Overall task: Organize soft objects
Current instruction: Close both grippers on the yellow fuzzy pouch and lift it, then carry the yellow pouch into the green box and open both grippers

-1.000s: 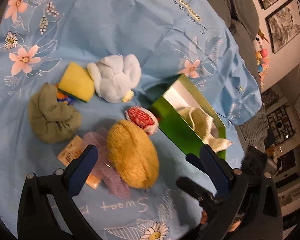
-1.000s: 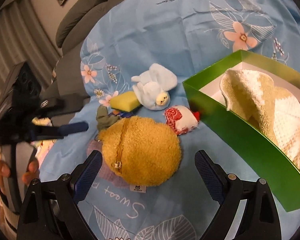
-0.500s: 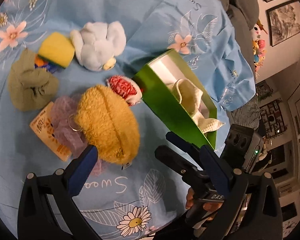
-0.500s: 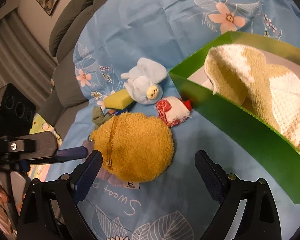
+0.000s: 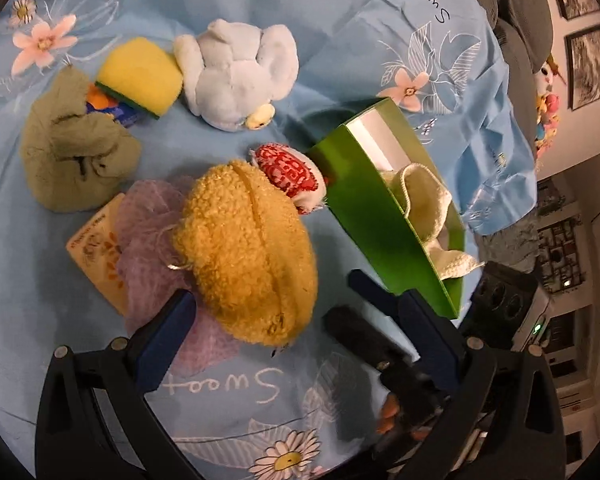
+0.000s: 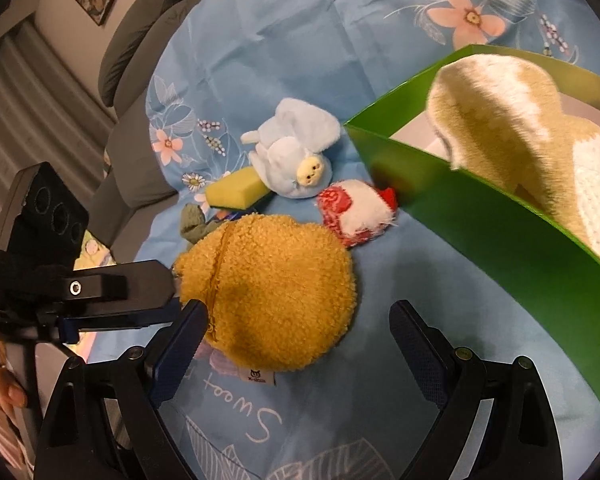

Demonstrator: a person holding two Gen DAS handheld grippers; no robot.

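A fuzzy yellow pouch (image 5: pixel 248 256) (image 6: pixel 268 292) lies on the blue flowered cloth, just ahead of both grippers. My left gripper (image 5: pixel 296 328) is open, its left finger beside the pouch's near edge. My right gripper (image 6: pixel 296 340) is open too, with the pouch's near edge between its fingers. A red and white plush (image 5: pixel 290 176) (image 6: pixel 358 212) rests against the green box (image 5: pixel 380 216) (image 6: pixel 500 240), which holds a cream towel (image 5: pixel 424 196) (image 6: pixel 512 144). Farther off lie a light blue plush (image 5: pixel 236 76) (image 6: pixel 296 156), a yellow sponge (image 5: pixel 140 74) (image 6: pixel 236 192) and an olive cloth (image 5: pixel 72 152) (image 6: pixel 194 222).
A purple mesh bag (image 5: pixel 148 224) and an orange card (image 5: pixel 96 248) lie under the pouch's left side. The blue cloth (image 5: pixel 340 20) covers a grey sofa (image 6: pixel 132 60). The right gripper's body (image 5: pixel 380 344) shows in the left wrist view, and the left gripper's body (image 6: pixel 80 288) in the right wrist view.
Both grippers have moved in closer to the yellow pouch, which now fills more of each view. Both stay open. The soft things have not shifted.
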